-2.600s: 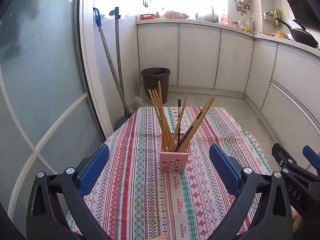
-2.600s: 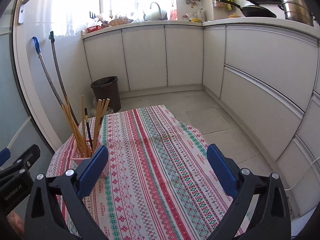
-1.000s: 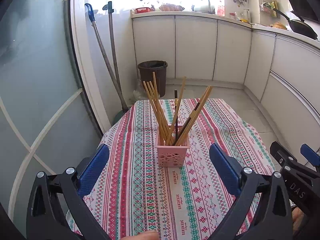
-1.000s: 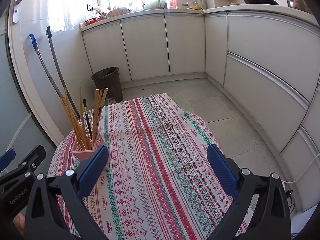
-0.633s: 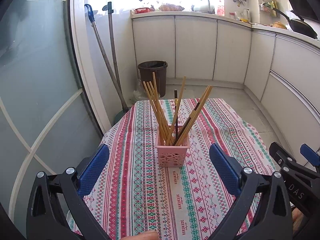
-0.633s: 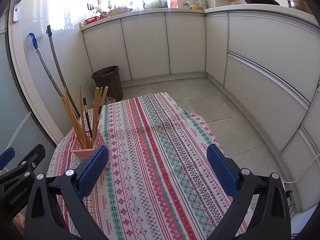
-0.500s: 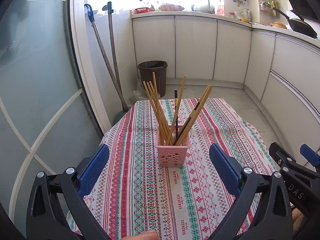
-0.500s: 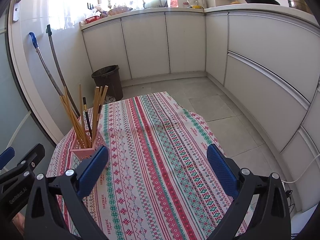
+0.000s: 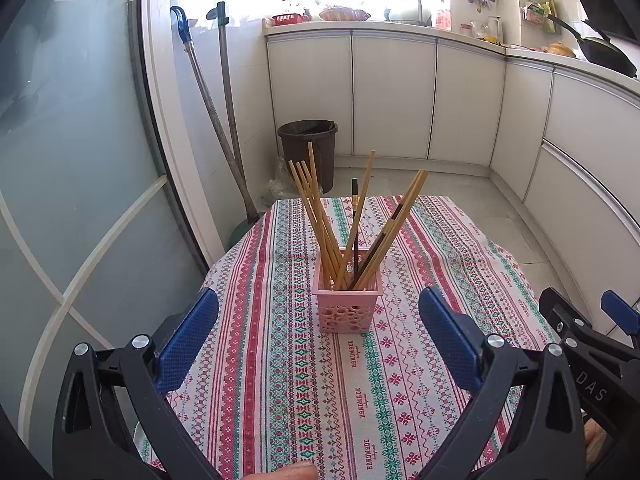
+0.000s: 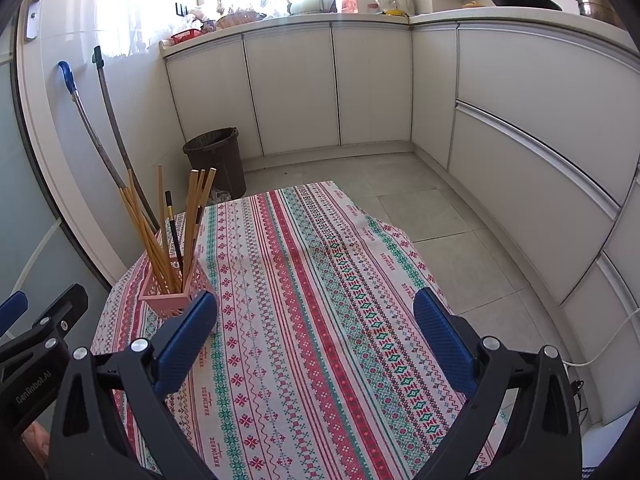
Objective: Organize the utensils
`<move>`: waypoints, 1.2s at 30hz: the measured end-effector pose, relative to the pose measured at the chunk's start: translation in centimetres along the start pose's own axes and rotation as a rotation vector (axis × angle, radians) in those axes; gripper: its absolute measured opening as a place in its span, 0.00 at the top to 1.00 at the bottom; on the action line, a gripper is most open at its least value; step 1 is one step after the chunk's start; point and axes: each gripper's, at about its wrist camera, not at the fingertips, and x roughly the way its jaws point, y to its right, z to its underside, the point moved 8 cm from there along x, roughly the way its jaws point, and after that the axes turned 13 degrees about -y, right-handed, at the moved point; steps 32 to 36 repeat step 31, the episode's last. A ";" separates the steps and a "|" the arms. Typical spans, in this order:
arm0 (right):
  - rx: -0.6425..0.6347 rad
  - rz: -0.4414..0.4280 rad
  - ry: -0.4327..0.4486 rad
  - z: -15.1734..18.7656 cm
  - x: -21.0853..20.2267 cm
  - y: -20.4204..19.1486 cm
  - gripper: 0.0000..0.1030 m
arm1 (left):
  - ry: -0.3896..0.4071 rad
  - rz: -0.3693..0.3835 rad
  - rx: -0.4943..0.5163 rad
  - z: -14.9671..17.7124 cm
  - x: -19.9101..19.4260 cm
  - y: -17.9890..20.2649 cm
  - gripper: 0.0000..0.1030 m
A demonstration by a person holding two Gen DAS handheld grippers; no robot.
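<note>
A pink perforated holder (image 9: 347, 307) stands upright on the patterned tablecloth (image 9: 280, 380). It holds several wooden chopsticks (image 9: 320, 216) and a dark pair (image 9: 354, 232), all leaning outward. My left gripper (image 9: 318, 332) is open and empty, just short of the holder. My right gripper (image 10: 314, 332) is open and empty over the cloth; the holder (image 10: 174, 292) stands at its left, beside the left finger. The right gripper also shows in the left wrist view (image 9: 592, 336) at the right edge.
The table (image 10: 384, 232) is small, with floor beyond its far and right edges. A brown bin (image 9: 308, 148) and two mop handles (image 9: 216, 120) stand against the wall. White cabinets (image 10: 360, 88) line the back and right. A glass door (image 9: 72, 160) is at the left.
Over the earlier frames both grippers drew back and rose slightly from the holder. In the last half second nothing has visibly moved.
</note>
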 end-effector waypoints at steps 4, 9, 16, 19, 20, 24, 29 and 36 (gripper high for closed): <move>-0.002 0.000 -0.002 0.0 0.1 -0.1 0.07 | 0.001 -0.005 0.003 -0.1 0.0 0.0 0.07; -0.002 0.001 -0.004 0.0 0.1 -0.1 0.07 | 0.013 -0.009 0.016 0.1 0.0 0.2 0.14; 0.005 -0.009 -0.022 0.1 0.3 0.0 0.07 | 0.017 0.014 0.033 0.1 0.0 0.6 0.23; 0.006 -0.009 -0.024 0.1 0.3 0.0 0.07 | 0.020 0.021 0.040 0.1 0.0 0.8 0.23; 0.005 -0.008 -0.024 0.0 0.3 0.0 0.07 | 0.022 0.020 0.039 0.1 0.0 0.7 0.23; 0.007 -0.009 -0.026 0.0 0.3 0.1 0.07 | 0.010 0.019 0.038 0.0 0.2 0.8 0.22; 0.009 -0.011 -0.024 0.0 0.3 0.1 0.07 | 0.017 0.001 0.043 0.0 -0.1 1.0 0.09; 0.009 -0.011 -0.026 0.0 0.4 0.1 0.07 | 0.029 0.001 0.031 -0.1 -0.5 0.8 0.08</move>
